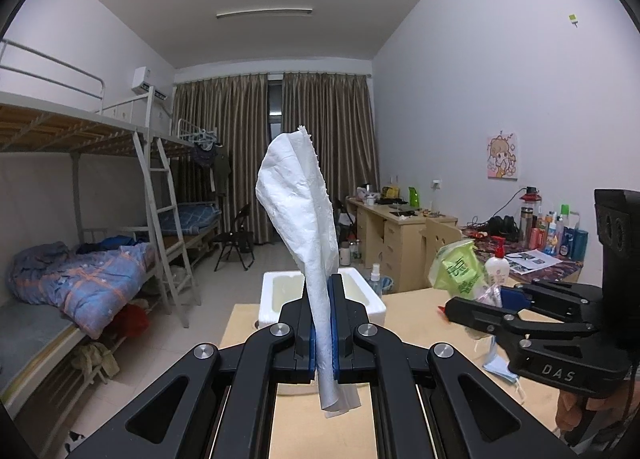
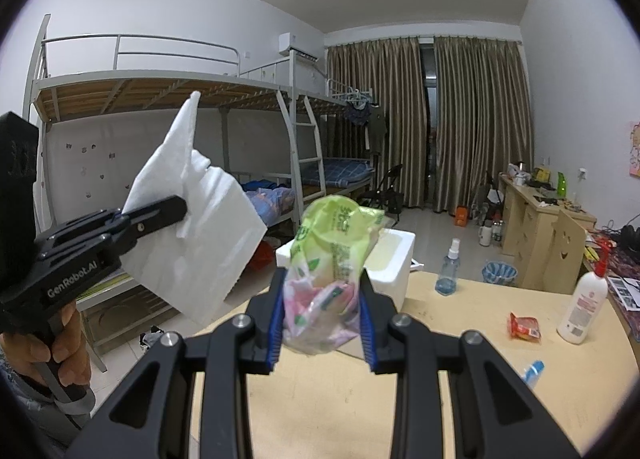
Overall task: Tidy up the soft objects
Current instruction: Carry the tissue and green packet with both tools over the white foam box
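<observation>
My left gripper [image 1: 323, 299] is shut on a white paper towel [image 1: 300, 199] that stands up above the pads and hangs out below them. From the right wrist view the same left gripper [image 2: 176, 211] shows at the left, with the towel [image 2: 200, 235] spread wide. My right gripper [image 2: 322, 299] is shut on a crumpled green and pink tissue pack [image 2: 336, 251]; the left wrist view shows that right gripper [image 1: 480, 301] and the pack [image 1: 456, 267] at the right. A white foam box [image 1: 372, 303] [image 2: 396, 259] stands open on the wooden table, just beyond both grippers.
On the table [image 2: 480, 323] lie a red packet [image 2: 525, 327], a white pump bottle [image 2: 584, 307], a clear spray bottle [image 2: 449, 271] and a blue mask [image 1: 502, 369]. Bunk beds [image 1: 80, 259] line the left wall and desks [image 1: 400, 227] the right.
</observation>
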`<state>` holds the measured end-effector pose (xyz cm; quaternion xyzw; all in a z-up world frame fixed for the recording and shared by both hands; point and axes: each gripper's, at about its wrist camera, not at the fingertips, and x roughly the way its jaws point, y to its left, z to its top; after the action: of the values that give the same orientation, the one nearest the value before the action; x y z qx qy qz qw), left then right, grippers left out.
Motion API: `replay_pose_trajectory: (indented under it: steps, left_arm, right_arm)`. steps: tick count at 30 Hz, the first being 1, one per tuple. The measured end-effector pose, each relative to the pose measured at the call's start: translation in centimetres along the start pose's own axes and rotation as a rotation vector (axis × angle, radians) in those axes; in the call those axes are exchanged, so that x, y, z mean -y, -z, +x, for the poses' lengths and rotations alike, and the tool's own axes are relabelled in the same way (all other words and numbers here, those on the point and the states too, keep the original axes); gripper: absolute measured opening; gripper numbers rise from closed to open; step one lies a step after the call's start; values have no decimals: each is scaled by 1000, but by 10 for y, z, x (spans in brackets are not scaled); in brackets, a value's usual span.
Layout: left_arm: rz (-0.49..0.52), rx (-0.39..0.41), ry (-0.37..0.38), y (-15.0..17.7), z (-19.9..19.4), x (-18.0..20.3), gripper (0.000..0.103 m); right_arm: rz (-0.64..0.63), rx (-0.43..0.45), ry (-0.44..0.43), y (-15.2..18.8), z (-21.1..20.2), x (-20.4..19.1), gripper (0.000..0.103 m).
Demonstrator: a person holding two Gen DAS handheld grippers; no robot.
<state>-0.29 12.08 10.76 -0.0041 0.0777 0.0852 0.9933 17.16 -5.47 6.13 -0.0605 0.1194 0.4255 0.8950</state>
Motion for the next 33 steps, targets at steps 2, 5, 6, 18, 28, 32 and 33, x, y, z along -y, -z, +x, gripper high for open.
replay_pose_trajectory:
  steps: [2, 5, 6, 18, 28, 32, 33]
  left_arm:
    - [-5, 1, 6, -7, 7, -4, 5]
    - [-6, 4, 21, -16, 17, -7, 5]
    - [-3, 5, 20, -18, 20, -8, 5]
    - [5, -24, 35, -36, 75, -13, 5]
    - [-1, -44, 60, -41, 116, -15, 5]
    - [-6, -59, 67, -43, 137, -19, 5]
    - [-8, -63, 70, -43, 142, -20, 5]
  right_arm:
    - [-1, -2, -7, -5, 5, 1, 36]
    - [1, -7, -7, -12, 13, 4, 36]
    - [2, -8, -6, -14, 14, 5, 36]
    - [23, -31, 2, -31, 46, 17, 36]
    - [43, -45, -4, -40, 65, 23, 36]
    - [42, -52, -7, -44, 73, 25, 36]
    - [40, -53, -7, -44, 74, 25, 36]
